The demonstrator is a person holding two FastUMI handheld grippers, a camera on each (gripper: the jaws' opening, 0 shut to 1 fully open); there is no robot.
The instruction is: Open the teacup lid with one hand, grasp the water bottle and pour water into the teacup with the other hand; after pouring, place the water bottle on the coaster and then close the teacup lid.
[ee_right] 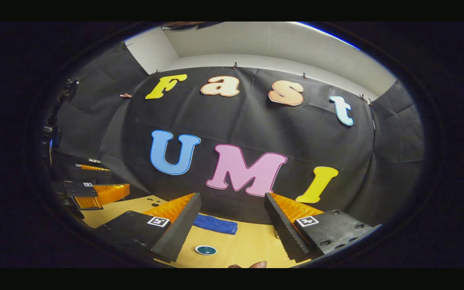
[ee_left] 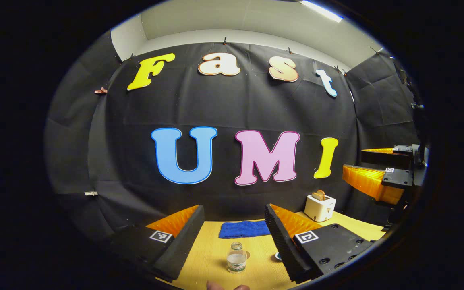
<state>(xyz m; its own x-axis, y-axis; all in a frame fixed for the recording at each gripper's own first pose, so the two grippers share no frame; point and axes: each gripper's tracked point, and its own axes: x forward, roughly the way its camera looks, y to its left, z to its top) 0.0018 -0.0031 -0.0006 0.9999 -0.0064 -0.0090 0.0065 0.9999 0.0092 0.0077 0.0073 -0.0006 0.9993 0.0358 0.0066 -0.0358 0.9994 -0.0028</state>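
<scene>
Black cloth walling the booth behind; wooden tabletop (ee_left: 216, 257) lying below both tools, well beneath them.

Left tool (ee_left: 234, 237): hovering high over the tabletop, jaws standing wide apart, holding nothing. Bottle (ee_left: 237, 257): standing upright, cap off, part-filled, appearing straight ahead between the two fingers and well below them. Long axis running vertical, so calling for a side-on grasp after a descent. Coaster (ee_left: 279, 256): peeking out just right of the bottle, mostly hidden behind the right finger. Blue cloth (ee_left: 244, 228) lying beyond the bottle, toaster (ee_left: 320, 207) sitting at the far right. Fingertips of a hand (ee_left: 228, 286) showing at the bottom edge.

Right tool (ee_right: 232, 225): also hovering high, jaws spread wide, gripping nothing. Coaster (ee_right: 206, 250) lying ahead and slightly left of centre between the fingers, near the blue cloth (ee_right: 216, 224). Left tool (ee_right: 95, 193) showing far off at the left.

Teacup: not locatable from these views; position relative to either tool cannot be told.

Judging the stage as the very start: nothing grasped, lid step not yet done. Bottle lying nearer the left tool, directly on its approach line; coaster sitting just beside the bottle on the right tool's side.
</scene>
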